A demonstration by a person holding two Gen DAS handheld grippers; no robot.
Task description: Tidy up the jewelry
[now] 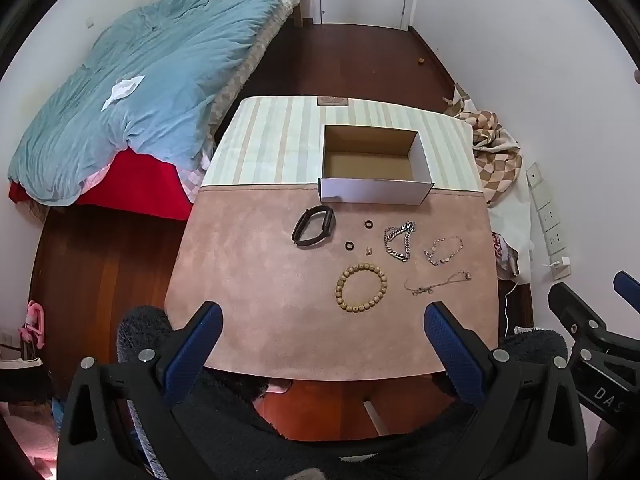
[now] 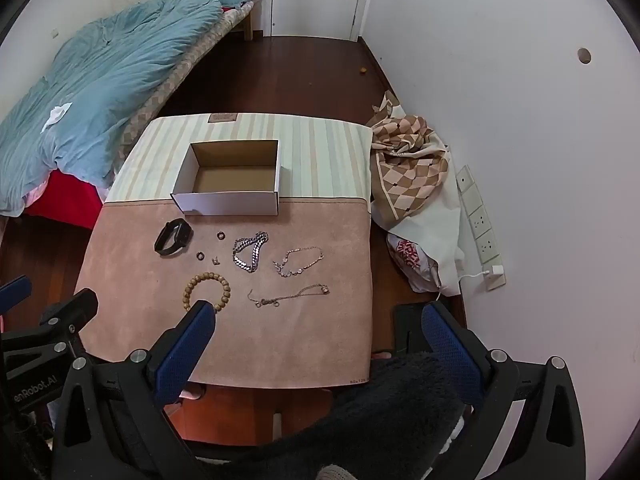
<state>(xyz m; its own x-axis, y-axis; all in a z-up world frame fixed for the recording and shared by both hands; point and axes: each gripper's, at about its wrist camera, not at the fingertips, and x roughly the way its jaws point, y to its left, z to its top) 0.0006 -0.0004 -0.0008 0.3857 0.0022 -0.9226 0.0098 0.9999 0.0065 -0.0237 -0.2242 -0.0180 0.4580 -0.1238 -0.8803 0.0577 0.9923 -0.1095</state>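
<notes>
Both claws hang spread wide and empty above the near edge of the table: the left gripper with its blue pads well apart, the right gripper likewise, neither touching anything, both tilted steeply down as if surveying the layout before a first pick. Nearest to them on the pink suede mat lie the wooden bead bracelet, a closed ring lying flat, and beside it a thin chain necklace strung out loosely. One row farther sit a black band, two small dark rings, a tiny earring-like piece too small to identify, a heavy silver chain bracelet doubled on itself, and a fine rose-toned bracelet. The pieces are spaced apart without overlapping, probably so each can be pinched singly. Beyond them, straddling the seam where the mat meets a striped cloth, stands an open white cardboard box, empty, its mouth upward, most likely the destination for the jewelry. Nothing has yet gone in. Farther off are a bed with a blue duvet and a checked cloth heaped by the wall.
</notes>
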